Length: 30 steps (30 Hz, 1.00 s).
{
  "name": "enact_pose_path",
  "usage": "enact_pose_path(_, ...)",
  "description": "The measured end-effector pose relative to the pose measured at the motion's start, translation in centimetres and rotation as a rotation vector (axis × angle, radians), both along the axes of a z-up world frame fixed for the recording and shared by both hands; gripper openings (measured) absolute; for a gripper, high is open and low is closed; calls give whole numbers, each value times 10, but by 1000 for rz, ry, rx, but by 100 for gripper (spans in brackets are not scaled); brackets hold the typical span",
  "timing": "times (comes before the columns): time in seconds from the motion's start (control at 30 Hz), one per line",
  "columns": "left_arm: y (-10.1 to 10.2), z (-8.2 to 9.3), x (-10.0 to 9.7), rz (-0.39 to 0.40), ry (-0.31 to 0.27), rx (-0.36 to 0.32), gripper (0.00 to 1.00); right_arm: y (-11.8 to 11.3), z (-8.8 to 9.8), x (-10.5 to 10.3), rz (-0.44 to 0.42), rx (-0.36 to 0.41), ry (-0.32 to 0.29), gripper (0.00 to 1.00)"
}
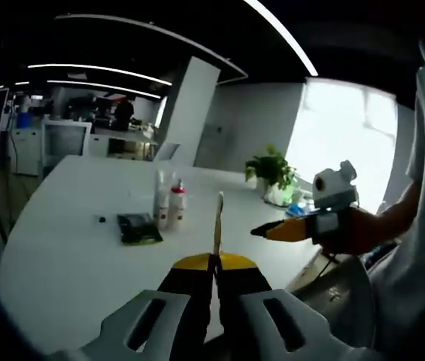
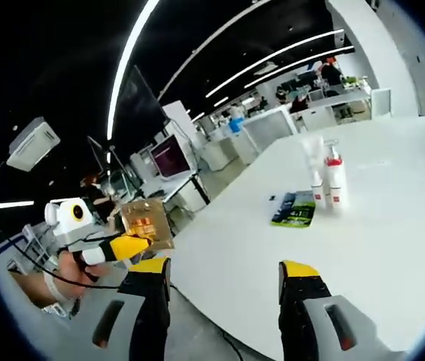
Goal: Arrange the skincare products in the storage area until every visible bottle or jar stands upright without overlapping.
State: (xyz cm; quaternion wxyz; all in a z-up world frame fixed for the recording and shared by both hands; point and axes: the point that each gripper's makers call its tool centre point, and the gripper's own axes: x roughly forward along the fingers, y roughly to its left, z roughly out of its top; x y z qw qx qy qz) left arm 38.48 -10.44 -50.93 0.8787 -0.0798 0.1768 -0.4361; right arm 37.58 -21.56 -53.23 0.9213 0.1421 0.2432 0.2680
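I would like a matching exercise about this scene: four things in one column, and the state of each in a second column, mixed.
Things:
1. golden packet
2. green packet
3. white bottles
4. right claw

States:
A. lying flat on the table
B. open, holding nothing
C. gripped in the left claw
D. standing upright, side by side on the table

Pairs: 1-C, 2-A, 3-D, 4-B

left tongs [image 1: 217,226]: clamped (on something thin) | right tongs [image 2: 223,274]: jaws apart
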Motion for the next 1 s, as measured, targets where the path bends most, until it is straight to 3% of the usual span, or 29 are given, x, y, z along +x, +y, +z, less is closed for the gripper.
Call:
enact_pose_path(0.07,-1,-3,0,-1,20,1,0,3,-1,-8,37,-52,-16,55)
enact_pose_path(0.23,0,-10,5,15,88,-10,0,2,-1,-15,67,-250,-142,51)
enact_pose_path(0.37,1,-15,10,39,214,-88,0,14,9,-11,112,-329,-250,51)
enact_pose_path(0.4,2,-20,12,46,284,-116,0,18,12,-9,120,-343,-279,52)
enact_pose_path(0.47,7,-38,19,102,402,-110,0,23,11,-10,133,-344,-281,56)
enact_pose_path(0.53,2,-46,18,86,489,-135,0,21,8,-9,131,-338,-267,58)
enact_pose_path(0.7,-5,-58,23,70,609,-174,0,6,6,-3,72,-306,-236,56)
enact_pose_path(0.73,-7,-61,25,66,656,-180,0,5,5,-2,65,-305,-226,56)
enact_pose_path(0.87,-7,-65,47,65,689,-184,0,6,3,-3,71,-341,-238,53)
enact_pose_path(1.0,-4,-70,76,47,725,-152,0,17,-1,-8,120,-339,-226,57)
